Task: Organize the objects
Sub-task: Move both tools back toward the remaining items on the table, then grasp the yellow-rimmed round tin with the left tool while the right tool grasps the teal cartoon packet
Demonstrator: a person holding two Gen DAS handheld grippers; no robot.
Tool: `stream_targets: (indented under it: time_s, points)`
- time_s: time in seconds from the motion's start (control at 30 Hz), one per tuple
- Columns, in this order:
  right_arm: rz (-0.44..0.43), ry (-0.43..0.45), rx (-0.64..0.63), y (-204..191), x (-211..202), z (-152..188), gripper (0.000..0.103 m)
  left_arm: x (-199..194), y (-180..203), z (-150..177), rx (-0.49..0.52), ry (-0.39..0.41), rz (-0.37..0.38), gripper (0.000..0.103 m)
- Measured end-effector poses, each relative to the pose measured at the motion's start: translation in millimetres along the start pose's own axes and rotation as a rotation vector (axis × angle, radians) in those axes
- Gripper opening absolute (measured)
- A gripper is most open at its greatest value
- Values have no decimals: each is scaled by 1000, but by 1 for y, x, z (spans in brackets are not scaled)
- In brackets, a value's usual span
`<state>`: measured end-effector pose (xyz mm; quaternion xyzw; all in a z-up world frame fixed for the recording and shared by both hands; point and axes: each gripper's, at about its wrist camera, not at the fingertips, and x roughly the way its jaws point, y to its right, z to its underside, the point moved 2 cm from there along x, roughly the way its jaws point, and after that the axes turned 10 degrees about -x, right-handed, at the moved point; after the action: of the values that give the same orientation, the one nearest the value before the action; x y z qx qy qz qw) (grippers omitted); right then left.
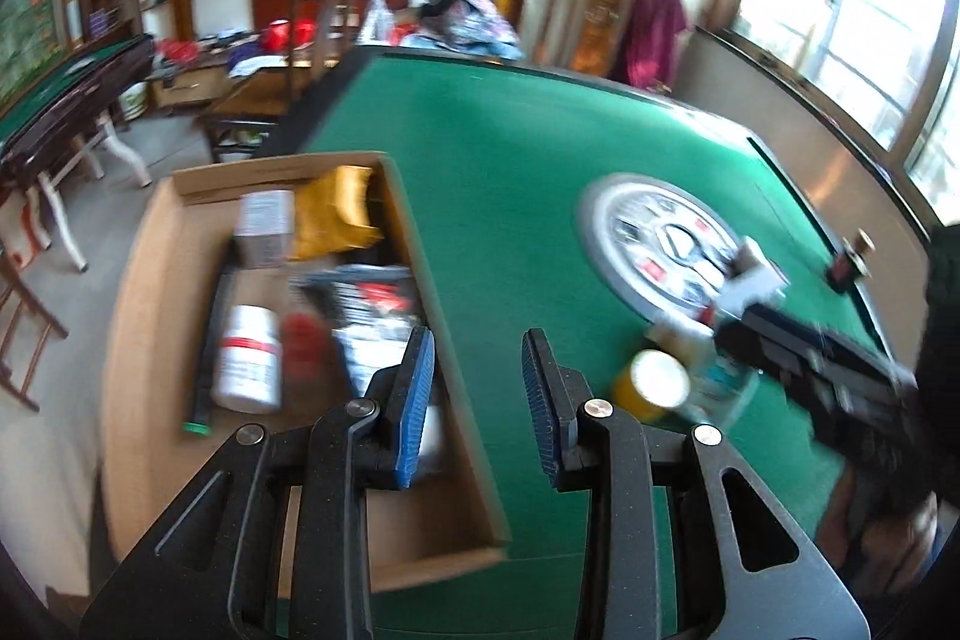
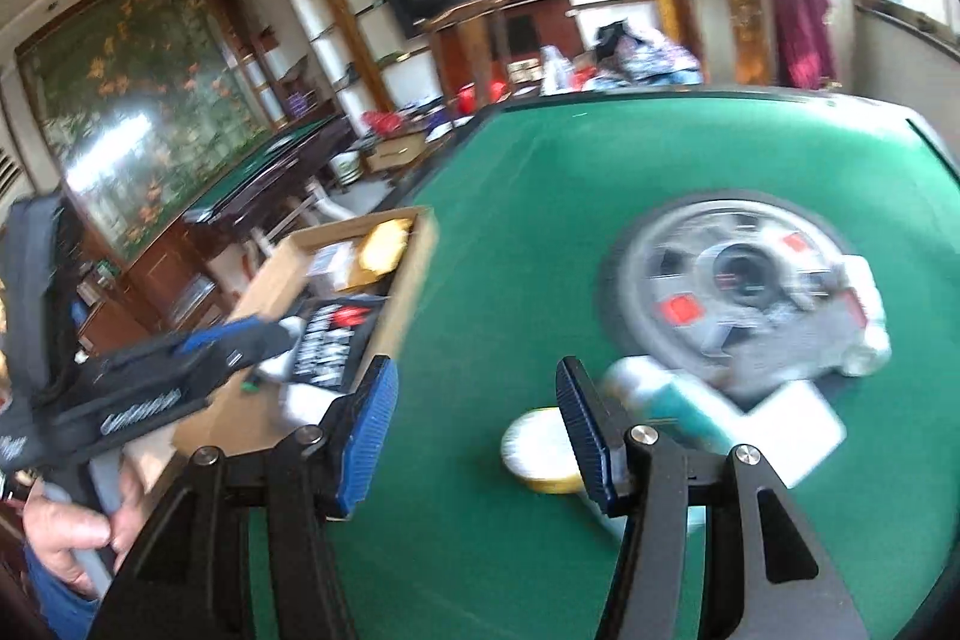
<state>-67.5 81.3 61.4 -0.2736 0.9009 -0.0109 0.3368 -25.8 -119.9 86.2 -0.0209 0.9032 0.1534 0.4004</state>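
Left gripper [image 1: 478, 388] angled downward, blue-padded jaws parted with nothing between them, right gripper [image 2: 477, 427] likewise tilted down, jaws apart and empty, a hand [image 2: 81, 526] at eight o'clock in the right wrist view gripping a handle.

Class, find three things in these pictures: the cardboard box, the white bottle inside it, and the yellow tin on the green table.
cardboard box [image 1: 144, 292], left wrist view, inner left wall.
white bottle [image 1: 249, 370], left wrist view, its labelled side.
yellow tin [image 1: 651, 382], left wrist view, pale lid.

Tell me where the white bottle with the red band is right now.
In the left wrist view, the white bottle lies on its side inside the cardboard box, left of the green table, beside a black packet.
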Motion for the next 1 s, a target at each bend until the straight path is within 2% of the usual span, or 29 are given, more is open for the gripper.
stream_targets:
  time_s: [0.07, 0.17, 0.27, 0.33, 0.4, 0.5, 0.53, 0.57, 0.6, 0.67, 0.8, 0.9, 0.97, 1.0]
  points:
    - [38, 7, 38, 23, 0, 1, 55, 7, 16, 6, 18, -21, 18, 30]
    - [81, -32, 82, 55, 10, 6, 55, 19, 36, 16, 42, -53, 25, 30]
    - [19, -124, 91, 64, 18, 17, 55, 27, 49, 23, 65, -79, 34, 30]
    - [-160, -164, 107, 60, 11, 23, 56, 31, 52, 26, 76, -89, 43, 30]
    - [-396, -189, 67, 48, -3, 29, 56, 33, 55, 28, 82, -96, 53, 30]
    - [-577, -104, 80, 53, -25, 29, 57, 42, 60, 30, 96, -113, 59, 30]
    - [-580, -90, 97, 57, -27, 29, 60, 45, 62, 31, 97, -116, 59, 30]
    - [-538, -80, 114, 64, -28, 28, 61, 48, 65, 32, 97, -122, 64, 30]
    - [-431, -67, 114, 71, -28, 27, 61, 52, 67, 32, 97, -128, 66, 30]
    - [-346, -67, 117, 78, -27, 28, 61, 58, 71, 33, 103, -138, 63, 30]
    - [-353, -59, 200, 87, -29, 30, 61, 73, 83, 35, 146, -164, 55, 30]
    - [-335, -49, 211, 90, -33, 29, 61, 84, 95, 38, 204, -183, 34, 31]
    - [-343, -46, 218, 87, -34, 29, 61, 85, 97, 38, 212, -170, 26, 40]
    - [-343, -40, 225, 90, -32, 28, 61, 86, 100, 39, 220, -168, 22, 41]
